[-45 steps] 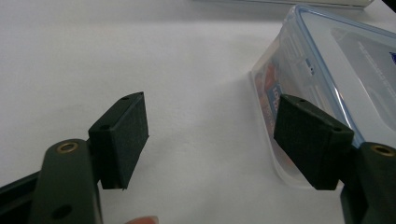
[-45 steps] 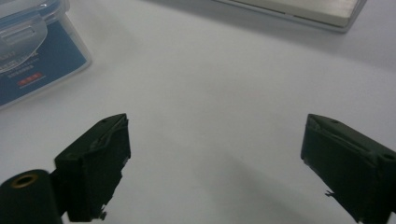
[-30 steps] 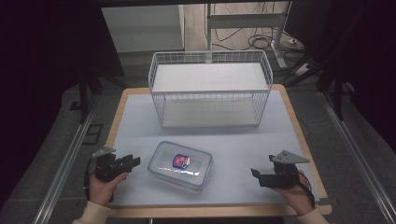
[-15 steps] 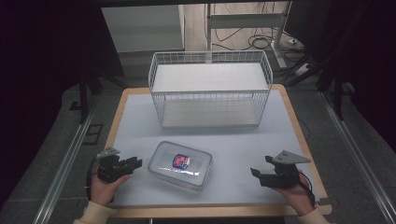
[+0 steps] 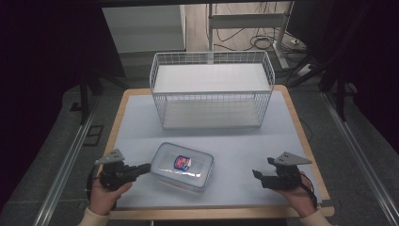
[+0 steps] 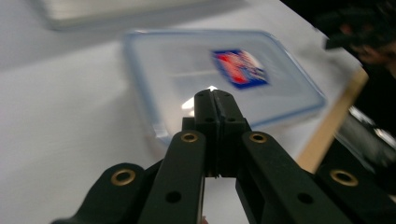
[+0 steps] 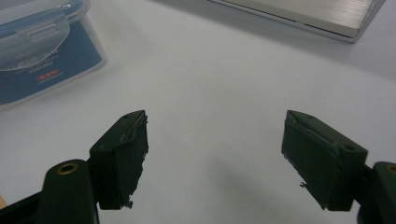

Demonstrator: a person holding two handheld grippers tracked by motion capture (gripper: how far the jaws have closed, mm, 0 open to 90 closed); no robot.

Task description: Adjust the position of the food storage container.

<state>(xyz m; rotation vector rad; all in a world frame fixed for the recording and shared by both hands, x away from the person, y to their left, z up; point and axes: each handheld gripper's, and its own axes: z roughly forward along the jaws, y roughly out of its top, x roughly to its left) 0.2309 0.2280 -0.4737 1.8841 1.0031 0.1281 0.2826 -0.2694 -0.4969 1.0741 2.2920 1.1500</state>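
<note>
The left gripper [image 6: 212, 100] is pressing its jaws together, pointing toward twelve o'clock at the clear lidded container [image 6: 187, 70].

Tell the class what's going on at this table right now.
A person holds a two-jaw tool in each hand at a white-topped table. The left tool, jaws closed together, has its tip at the near left edge of a clear rectangular plastic container with a blue-rimmed lid. The right tool hangs open over bare table, holding nothing. A white wire basket stands at the far side.
</note>
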